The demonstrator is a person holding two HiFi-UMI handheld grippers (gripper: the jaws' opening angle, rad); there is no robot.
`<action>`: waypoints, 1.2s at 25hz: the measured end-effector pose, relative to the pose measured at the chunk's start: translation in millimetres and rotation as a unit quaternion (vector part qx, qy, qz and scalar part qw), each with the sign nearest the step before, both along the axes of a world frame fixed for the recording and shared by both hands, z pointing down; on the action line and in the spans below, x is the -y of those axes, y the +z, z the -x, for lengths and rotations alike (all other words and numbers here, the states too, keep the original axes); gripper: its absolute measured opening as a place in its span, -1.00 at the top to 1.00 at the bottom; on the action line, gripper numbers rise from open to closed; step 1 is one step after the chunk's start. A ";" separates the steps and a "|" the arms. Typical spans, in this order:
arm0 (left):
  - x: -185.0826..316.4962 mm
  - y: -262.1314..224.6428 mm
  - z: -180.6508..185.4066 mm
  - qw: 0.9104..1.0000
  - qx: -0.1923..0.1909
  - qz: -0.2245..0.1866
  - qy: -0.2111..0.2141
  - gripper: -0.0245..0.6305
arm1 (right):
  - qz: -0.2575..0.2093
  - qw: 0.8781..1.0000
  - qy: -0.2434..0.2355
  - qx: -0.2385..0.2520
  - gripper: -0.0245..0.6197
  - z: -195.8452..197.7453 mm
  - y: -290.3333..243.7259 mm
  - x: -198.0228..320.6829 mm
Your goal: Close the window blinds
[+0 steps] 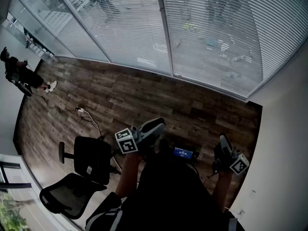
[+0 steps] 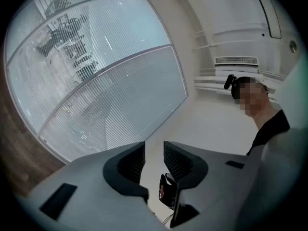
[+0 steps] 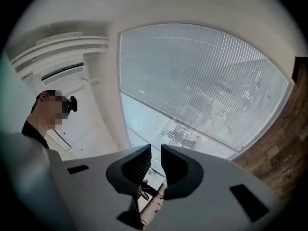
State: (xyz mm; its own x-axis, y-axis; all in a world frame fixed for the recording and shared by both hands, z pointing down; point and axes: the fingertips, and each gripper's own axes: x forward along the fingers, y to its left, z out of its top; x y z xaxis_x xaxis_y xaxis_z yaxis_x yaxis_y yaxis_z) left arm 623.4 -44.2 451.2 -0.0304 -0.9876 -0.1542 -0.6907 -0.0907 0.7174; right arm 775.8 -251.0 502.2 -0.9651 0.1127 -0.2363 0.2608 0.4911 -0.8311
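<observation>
- Blinds [image 1: 216, 32] span the window from 10 to 2 o'clock in the head view. They hang lowered over the panes, yet the street outside shows through the slats, so I judge they are tilted open and the closing is not yet done.
- Left tongs [image 1: 156, 125] sit low near 6 o'clock, close to the person's waist and pointing toward the glass. They hold nothing; their own view shows a narrow gap between the ribbed pads with only wall and window beyond.
- Right tongs [image 1: 223, 141] sit at about 4 o'clock, also held low. The gap there is narrower and nothing is between the pads — probably a carrying posture rather than a reach.
- Both tongs are well apart from the blinds, with bare wooden floor [image 1: 144, 100] between. An approach seems to be the step in hand.
- No wand or cord can be made out, so what to grasp is unclear.
- Office chair [image 1: 89, 160] stands at 8 o'clock, off the straight path to the glass.
</observation>
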 end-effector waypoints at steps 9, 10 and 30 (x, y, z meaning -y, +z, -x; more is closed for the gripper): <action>5.6 -7.1 -3.8 1.000 0.009 0.007 0.013 0.53 | -0.002 1.000 0.004 0.005 0.71 -2.5 -0.9 1.8; 5.9 -8.0 -3.5 1.000 0.010 0.007 0.013 0.53 | -0.001 1.000 0.004 0.006 0.71 -1.5 -1.4 1.7; -10.1 6.2 24.3 1.000 -0.003 0.014 -0.020 0.53 | 0.002 1.000 -0.029 -0.008 0.71 42.1 12.5 -5.9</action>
